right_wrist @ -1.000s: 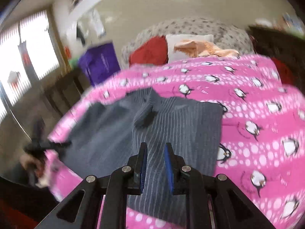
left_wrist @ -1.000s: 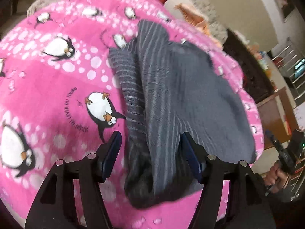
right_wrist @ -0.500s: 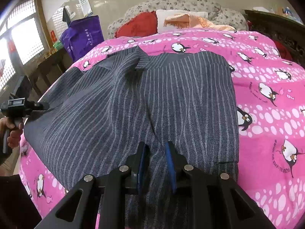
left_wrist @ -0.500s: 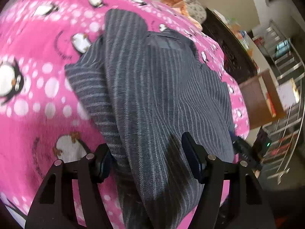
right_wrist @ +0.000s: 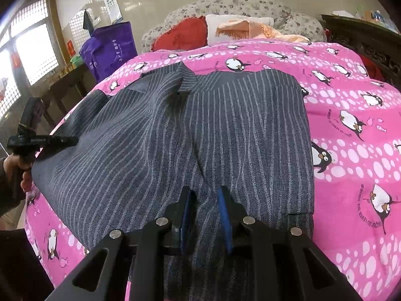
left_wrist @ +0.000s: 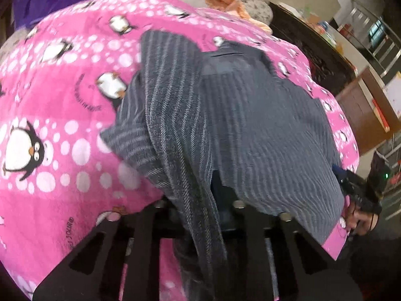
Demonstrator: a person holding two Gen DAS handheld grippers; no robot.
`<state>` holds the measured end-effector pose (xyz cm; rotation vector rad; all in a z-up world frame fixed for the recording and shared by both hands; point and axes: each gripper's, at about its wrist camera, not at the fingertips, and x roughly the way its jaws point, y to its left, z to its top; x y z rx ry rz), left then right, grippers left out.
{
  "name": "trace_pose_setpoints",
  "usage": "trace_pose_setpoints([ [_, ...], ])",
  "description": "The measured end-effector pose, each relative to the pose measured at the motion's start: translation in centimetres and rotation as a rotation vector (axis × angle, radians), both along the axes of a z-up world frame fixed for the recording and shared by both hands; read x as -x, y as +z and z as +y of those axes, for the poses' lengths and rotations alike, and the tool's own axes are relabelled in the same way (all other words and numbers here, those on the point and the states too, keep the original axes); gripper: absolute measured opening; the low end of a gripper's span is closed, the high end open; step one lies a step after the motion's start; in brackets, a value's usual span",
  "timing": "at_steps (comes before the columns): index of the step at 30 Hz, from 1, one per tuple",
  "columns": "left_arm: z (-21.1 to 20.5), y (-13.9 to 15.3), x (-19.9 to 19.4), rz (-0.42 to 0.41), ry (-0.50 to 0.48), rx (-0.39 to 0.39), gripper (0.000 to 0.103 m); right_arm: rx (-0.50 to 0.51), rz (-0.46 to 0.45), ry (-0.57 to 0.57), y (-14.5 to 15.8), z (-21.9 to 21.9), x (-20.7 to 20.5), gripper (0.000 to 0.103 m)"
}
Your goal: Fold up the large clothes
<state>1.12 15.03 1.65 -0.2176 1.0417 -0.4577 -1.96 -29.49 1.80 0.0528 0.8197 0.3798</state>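
Note:
A grey striped garment (left_wrist: 250,125) (right_wrist: 238,125) lies spread on a pink penguin blanket (left_wrist: 50,100) (right_wrist: 351,80) over a bed. My left gripper (left_wrist: 200,200) sits at the garment's near edge. Its jaws are closing and pinch a raised fold of the cloth, which drapes over and hides the pads. In the right wrist view the same gripper (right_wrist: 62,139) is at the garment's left edge, held by a hand (right_wrist: 15,165). My right gripper (right_wrist: 205,213) is shut on a ridge of the fabric at the near hem, blue pads (right_wrist: 186,215) on either side. It also shows in the left wrist view (left_wrist: 351,178).
At the bed's head lie a red pillow (right_wrist: 183,33) and an orange cloth (right_wrist: 250,28) against a floral headboard (right_wrist: 238,5). A purple bag (right_wrist: 110,47) and a wooden table (right_wrist: 67,80) stand on the left, a dark carved cabinet (right_wrist: 363,40) on the right.
The left jaws, wide apart around the fold before, have closed on it, and the view has rolled. The right gripper dropped onto the garment a second ago and has since stayed put.

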Motion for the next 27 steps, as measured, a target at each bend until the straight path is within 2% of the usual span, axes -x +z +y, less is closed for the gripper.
trace_pose_setpoints([
  [1, -0.1, 0.6, 0.1, 0.002, -0.011, 0.026, 0.011, -0.007, 0.005, -0.001, 0.3, -0.2, 0.0, 0.021],
  [3, 0.0, 2.2, 0.1, 0.014, -0.023, 0.152, 0.011, -0.052, 0.012, -0.025, 1.4, -1.3, 0.2, 0.021],
  [4, 0.1, 2.8, 0.1, 0.016, -0.03, 0.207, 0.011, -0.109, -0.001, -0.082, 2.3, -2.8, 0.7, 0.023],
  [6, -0.6, 4.2, 0.0, 0.016, -0.043, 0.316, 0.011, -0.158, -0.027, -0.18, 3.2, -5.6, 1.5, 0.024],
  [7, -1.1, 4.7, -0.2, 0.021, -0.042, 0.352, 0.011, -0.15, -0.038, -0.222, 3.5, -6.7, 1.9, 0.024],
  [9, -2.4, 5.4, -0.6, 0.034, -0.031, 0.423, 0.011, -0.055, -0.06, -0.317, 3.4, -9.1, 2.7, 0.024],
  [11, -3.6, 5.7, -1.0, 0.053, 0.0, 0.488, 0.011, 0.069, -0.029, -0.379, 2.0, -11.2, 3.0, 0.024],
  [13, -4.7, 5.7, -1.3, 0.079, 0.039, 0.53, 0.011, 0.089, 0.007, -0.422, 0.4, -13.3, 3.5, 0.024],
  [15, -6.3, 5.8, -1.4, 0.095, 0.072, 0.543, 0.011, 0.048, 0.038, -0.451, -1.1, -15.0, 4.2, 0.024],
  [17, -8.3, 6.2, -1.8, 0.112, 0.098, 0.548, 0.011, -0.009, -0.009, -0.46, -1.5, -15.7, 5.1, 0.025],
  [20, -12.0, 7.3, -2.5, 0.131, 0.125, 0.53, 0.011, 0.046, -0.041, -0.468, -1.6, -14.2, 5.0, 0.033],
  [22, -14.7, 8.3, -2.8, 0.12, 0.114, 0.498, 0.011, 0.084, -0.066, -0.46, -1.8, -13.2, 5.0, 0.052],
  [24, -17.6, 9.0, -3.4, 0.115, 0.118, 0.471, 0.011, 0.128, -0.094, -0.447, -2.1, -11.9, 5.0, 0.057],
  [27, -21.0, 9.3, -4.4, 0.103, 0.138, 0.449, 0.011, 0.142, -0.107, -0.445, -2.4, -11.7, 5.0, 0.058],
])
